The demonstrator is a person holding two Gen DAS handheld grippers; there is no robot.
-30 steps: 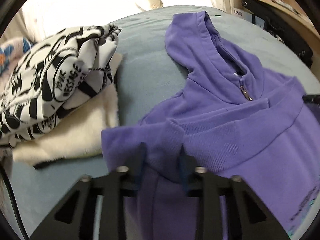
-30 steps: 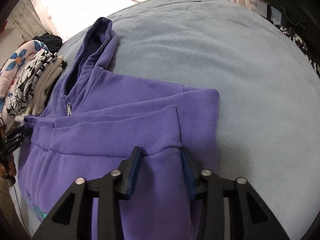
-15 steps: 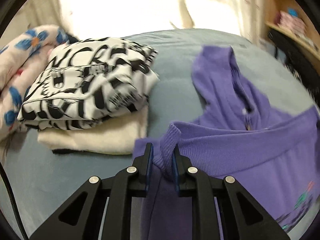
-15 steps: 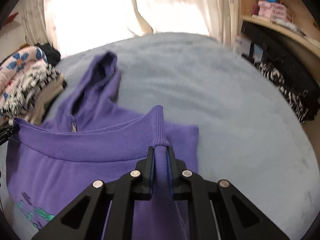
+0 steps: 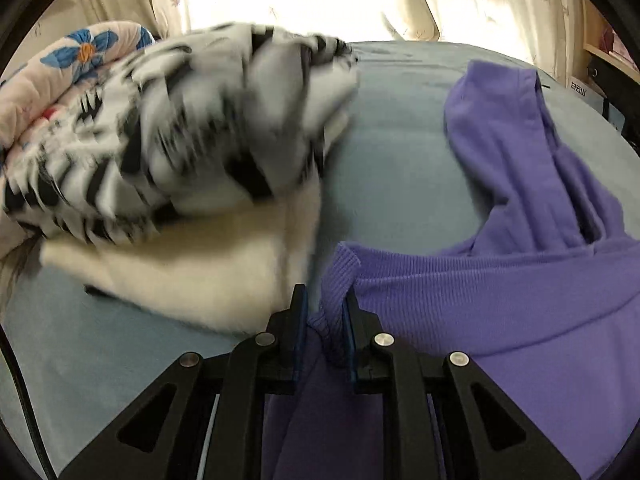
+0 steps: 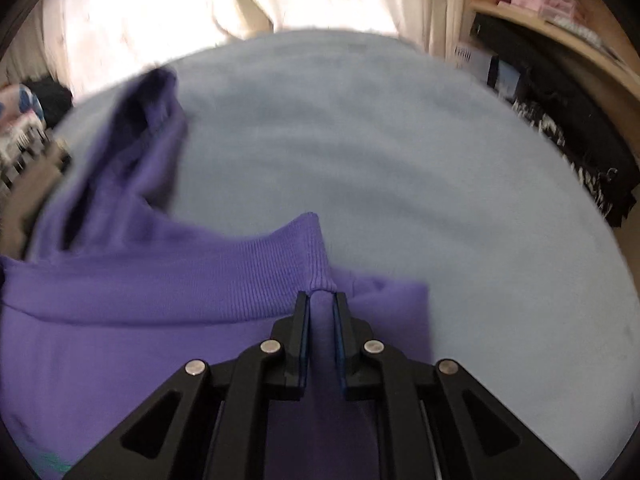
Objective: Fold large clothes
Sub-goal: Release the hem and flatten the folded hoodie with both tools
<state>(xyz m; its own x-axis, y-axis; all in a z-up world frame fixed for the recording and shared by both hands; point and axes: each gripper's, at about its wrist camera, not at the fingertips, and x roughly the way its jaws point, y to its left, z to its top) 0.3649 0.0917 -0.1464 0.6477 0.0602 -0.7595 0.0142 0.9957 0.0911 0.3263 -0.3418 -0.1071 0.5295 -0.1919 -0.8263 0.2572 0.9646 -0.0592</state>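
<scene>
Clearly, in the left wrist view the left tool is clamped on the ribbed hem corner of the purple hoodie, with a bunch of knit standing up between its blue pads; pinching at the very corner gives control of the whole hem edge, which runs taut away to the right. The hoodie's hood lies flat at the far right on the blue bed, so the hem looks to be held above the chest, ready to be laid toward the hood in a bottom-to-top fold. At the far left sits a stack of folded clothes, a black-and-white printed garment on top of a cream one, blurred with motion, beside a floral quilt; that stack is probably where finished pieces go. In the right wrist view the right tool is closed narrowly on the opposite hem corner, ribbing peaking just beyond its tips, and the band stretches off to the left. Holding both corners level should keep the folded edge straight. The lower layer of the hoodie lies on the bed under and just right of the tool, the hood at the far left. A wooden shelf stands at the far right
</scene>
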